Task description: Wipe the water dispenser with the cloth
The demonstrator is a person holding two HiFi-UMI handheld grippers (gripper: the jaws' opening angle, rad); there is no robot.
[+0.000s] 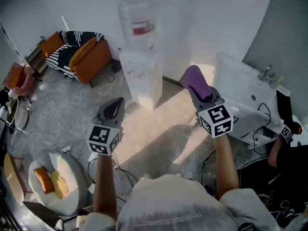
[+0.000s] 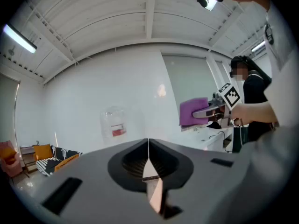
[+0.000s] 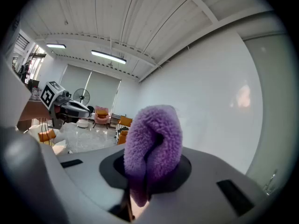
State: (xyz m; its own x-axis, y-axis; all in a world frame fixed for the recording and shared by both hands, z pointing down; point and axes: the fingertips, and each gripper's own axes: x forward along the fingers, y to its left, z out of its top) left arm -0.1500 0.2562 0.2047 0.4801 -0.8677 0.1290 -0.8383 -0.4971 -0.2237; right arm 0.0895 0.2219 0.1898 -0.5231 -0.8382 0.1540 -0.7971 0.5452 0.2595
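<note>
Cloth (image 1: pixel 194 79) is pinched by the right gripper (image 1: pixel 199 94), apart from the water dispenser (image 1: pixel 142 76); left gripper (image 1: pixel 117 104) has jaws pressed together.

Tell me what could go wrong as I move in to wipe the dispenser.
1. The cloth sits bunched in the shut right gripper; firm rubbing might drag it loose.
2. The bottle stands atop the water dispenser; a hard push up there could rock it.
3. Loose cables trail across the floor in front of you; stepping forward could snag them.
</note>
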